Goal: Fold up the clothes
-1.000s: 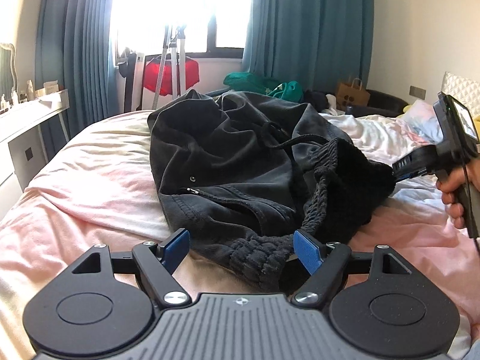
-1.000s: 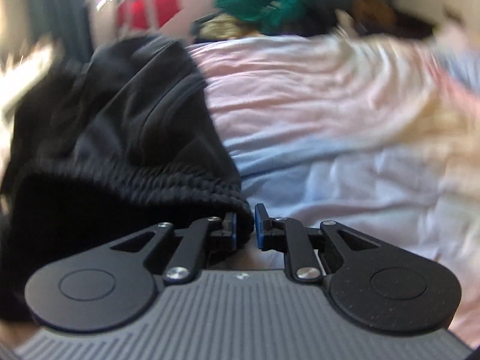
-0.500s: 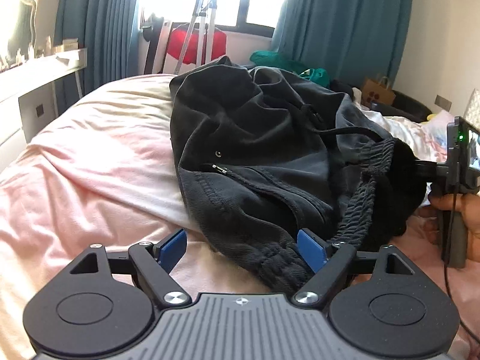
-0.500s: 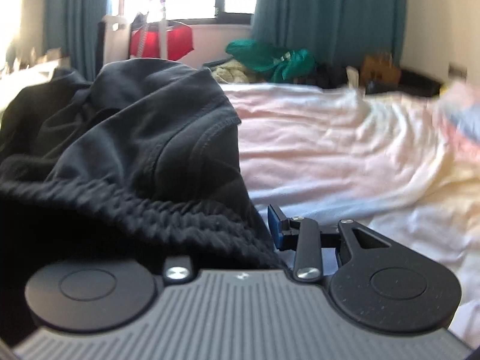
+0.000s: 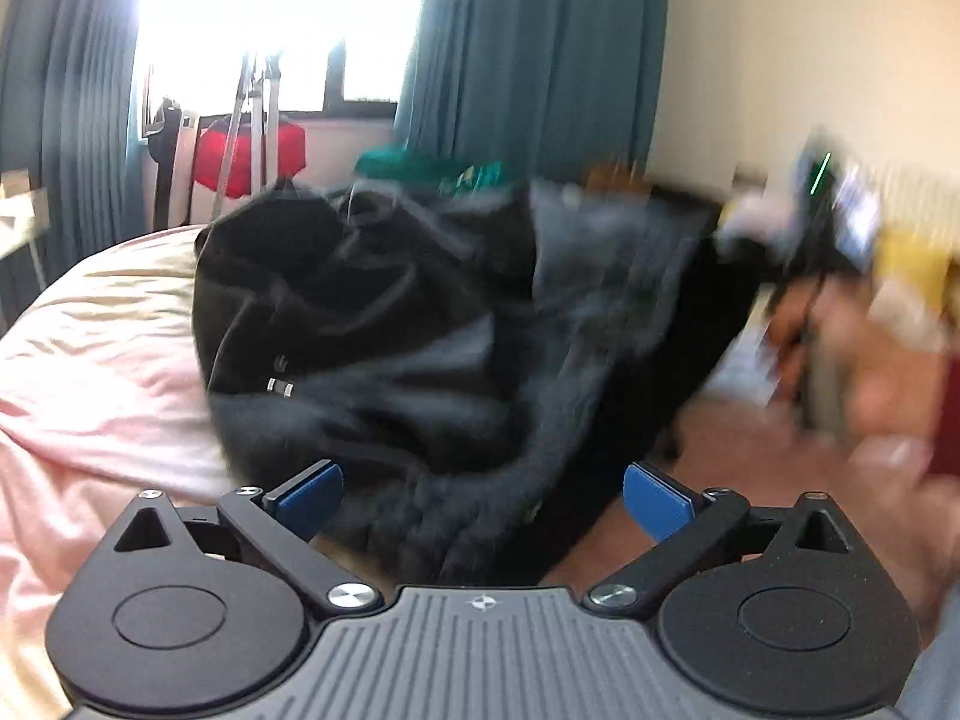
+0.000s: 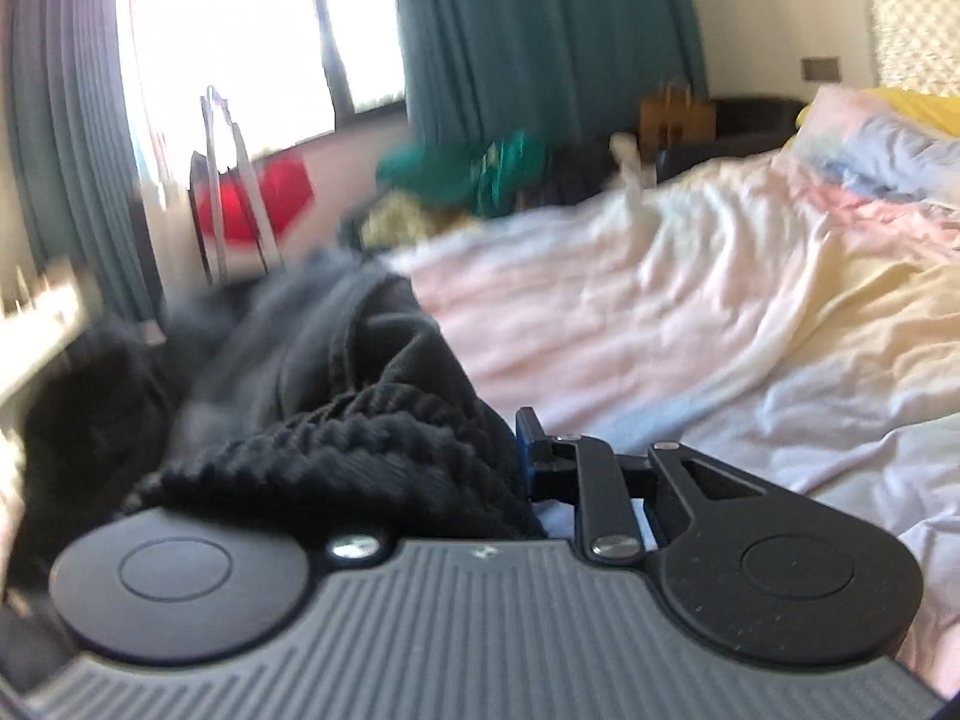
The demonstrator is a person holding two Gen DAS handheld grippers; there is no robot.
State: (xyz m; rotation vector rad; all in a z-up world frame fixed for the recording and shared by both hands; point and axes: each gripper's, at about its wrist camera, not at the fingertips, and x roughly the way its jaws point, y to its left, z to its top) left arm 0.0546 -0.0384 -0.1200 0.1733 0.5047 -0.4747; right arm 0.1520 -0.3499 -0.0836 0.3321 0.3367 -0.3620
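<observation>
The left gripper [image 5: 483, 489] sits at the bottom of its view and tips a little downward toward the bed. Its jaws are opening wide. The two blue pads [image 5: 312, 489] stand far apart. The ribbed waistband [image 5: 444, 516] of the black pants [image 5: 384, 324] lies between them, but the pads do not press on it.

The pants are a crumpled dark heap in the middle of the left view, resting on the pink bed sheet [image 5: 102, 360]. A small silver zipper pull [image 5: 280, 386] shows on their left side.

At the right of the left view, the person's hand [image 5: 798, 324] holds the right gripper [image 6: 504, 450] up high, with a tiny green light on it. This part is very blurry.

In the right view, the right gripper's jaws are closing on the ribbed waistband [image 6: 360, 444]. The black cloth is bunched over the left finger and hides it. Only the right blue pad [image 6: 523, 450] shows, tight against the cloth. So the gripper is pinching the pants.

The sheet [image 6: 660, 312] spreads out to the right, pink, cream and pale blue, with many wrinkles. A pillow [image 6: 870, 144] lies at the far right.

Behind the bed are teal curtains [image 5: 528, 60] and a very bright window [image 5: 270, 18]. A silver tripod [image 5: 255, 120] stands in front of something red [image 5: 282, 153]. A green heap [image 6: 474, 165] and a brown paper bag [image 6: 675, 111] sit by the wall.
</observation>
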